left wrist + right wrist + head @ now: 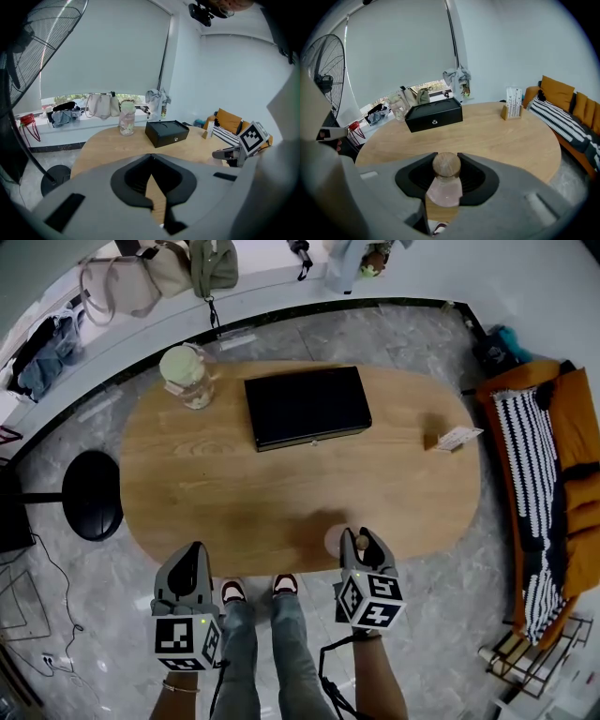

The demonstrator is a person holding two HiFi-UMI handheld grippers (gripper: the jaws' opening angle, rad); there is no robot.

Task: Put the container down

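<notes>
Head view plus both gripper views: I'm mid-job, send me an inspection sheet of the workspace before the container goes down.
Surface: oval wooden table, no spills seen.
Job's things: container, pinkish with a round wooden stopper, at the table's near edge; whether it touches the wood cannot be told.
Clutter: black box mid-table; lidded glass jar at the far left; card holder at the right end.
Grippers: right gripper shut on the container; left gripper shut, nothing in it.
Cables: cable hanging from the right gripper; floor cables on the left.
Surroundings: black fan base, orange sofa, bags on the window ledge.
</notes>
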